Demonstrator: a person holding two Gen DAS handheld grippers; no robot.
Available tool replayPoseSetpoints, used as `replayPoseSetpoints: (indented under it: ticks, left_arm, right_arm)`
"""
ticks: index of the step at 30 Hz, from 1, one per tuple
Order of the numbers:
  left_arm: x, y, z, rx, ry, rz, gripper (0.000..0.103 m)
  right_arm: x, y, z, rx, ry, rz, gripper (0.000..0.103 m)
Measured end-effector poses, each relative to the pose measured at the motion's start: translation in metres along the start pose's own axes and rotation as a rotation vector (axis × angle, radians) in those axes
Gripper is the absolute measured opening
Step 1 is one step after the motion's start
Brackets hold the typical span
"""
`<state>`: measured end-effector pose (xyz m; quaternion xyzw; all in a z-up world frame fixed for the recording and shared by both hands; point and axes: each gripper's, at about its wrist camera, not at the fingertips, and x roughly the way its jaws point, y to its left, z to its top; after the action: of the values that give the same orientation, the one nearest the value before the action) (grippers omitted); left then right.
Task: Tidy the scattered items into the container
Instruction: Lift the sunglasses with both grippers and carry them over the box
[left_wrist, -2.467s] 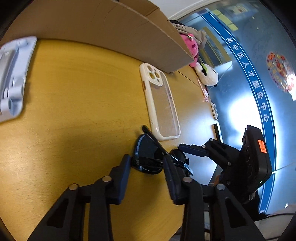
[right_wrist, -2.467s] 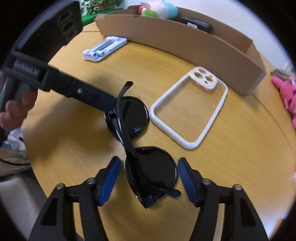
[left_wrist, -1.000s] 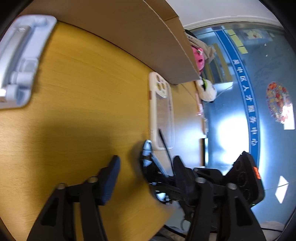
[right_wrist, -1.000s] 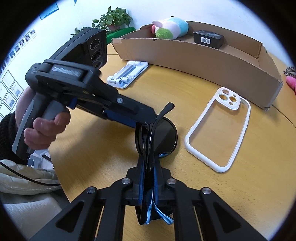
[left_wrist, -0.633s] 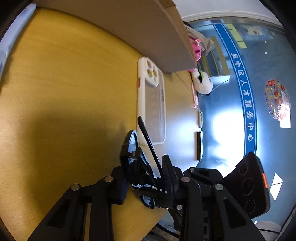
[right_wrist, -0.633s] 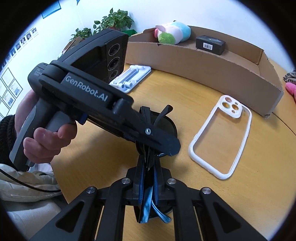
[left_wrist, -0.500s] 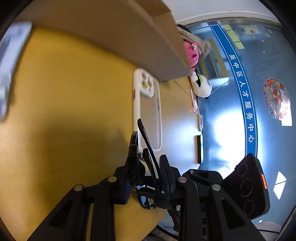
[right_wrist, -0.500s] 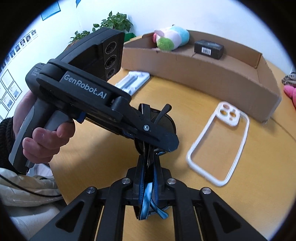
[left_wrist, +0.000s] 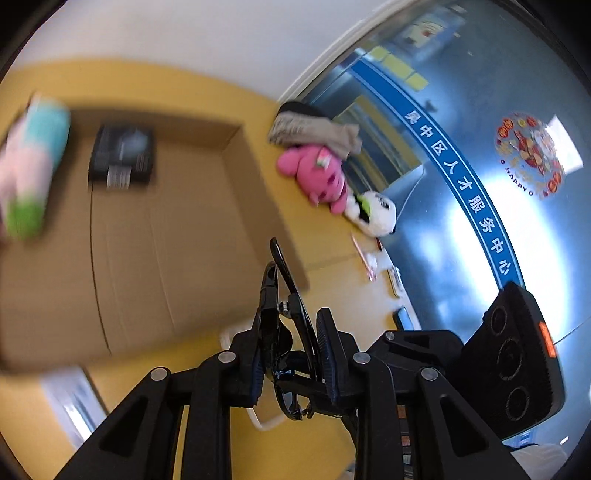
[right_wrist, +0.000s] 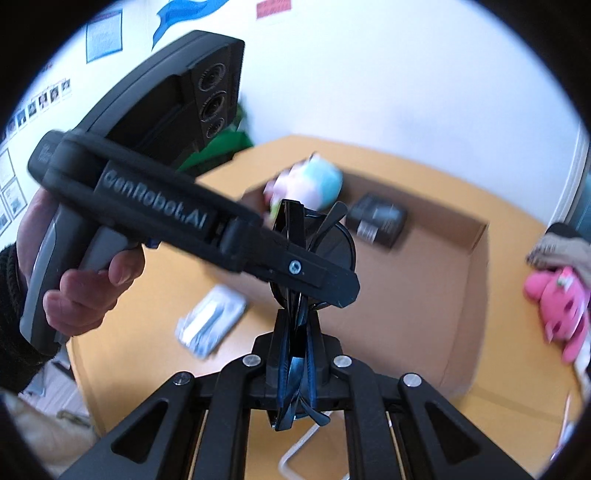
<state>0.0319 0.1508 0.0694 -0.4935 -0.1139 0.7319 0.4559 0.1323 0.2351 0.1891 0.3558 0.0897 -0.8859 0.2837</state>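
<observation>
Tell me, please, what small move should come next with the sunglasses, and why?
Probably carry them forward over the cardboard box. Both the left gripper and right gripper are shut on the folded sunglasses, held above the table, with bare box floor ahead.

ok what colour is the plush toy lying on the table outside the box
Bright pink plush toy, beside the cardboard box; clearest in the left wrist view.

An office or public service centre: a round wooden table by a glass wall with a blue Chinese-lettered band, and notices pinned on white walls.
</observation>
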Motion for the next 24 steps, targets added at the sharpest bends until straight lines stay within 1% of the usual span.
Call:
replayPoseSetpoints:
  ticks: [2, 7, 10, 13, 15, 19, 24]
  left_arm:
    - [-0.006, -0.010, 0.029, 0.042, -0.021, 0.029, 0.027]
    - [-0.020, -0.017, 0.096, 0.098, -0.060, 0.045, 0.027]
    - [-0.020, -0.013, 0.127, 0.118, -0.059, 0.069, 0.027]
    - [-0.012, -0.007, 0.157, 0.133, -0.044, 0.092, 0.027]
    - [-0.004, -0.001, 0.179, 0.141, -0.026, 0.105, 0.027]
    - [0.014, 0.012, 0.215, 0.143, 0.015, 0.104, 0.027]
    - [0.052, 0.041, 0.249, 0.113, 0.064, 0.092, 0.027]
  right_arm:
    - [-0.003, -0.016, 0.027, 0.015, -0.028, 0.002, 0.007]
    - [-0.006, -0.050, 0.081, 0.037, -0.076, 0.010, 0.007]
    - [0.002, -0.067, 0.107, 0.044, -0.076, 0.011, 0.007]
    - [0.017, -0.091, 0.131, 0.076, -0.064, 0.032, 0.007]
    - [0.023, -0.106, 0.142, 0.103, -0.057, 0.050, 0.007]
    - [0.045, -0.137, 0.160, 0.141, -0.033, 0.060, 0.007]
    - [0.084, -0.178, 0.166, 0.219, 0.006, 0.078, 0.007]
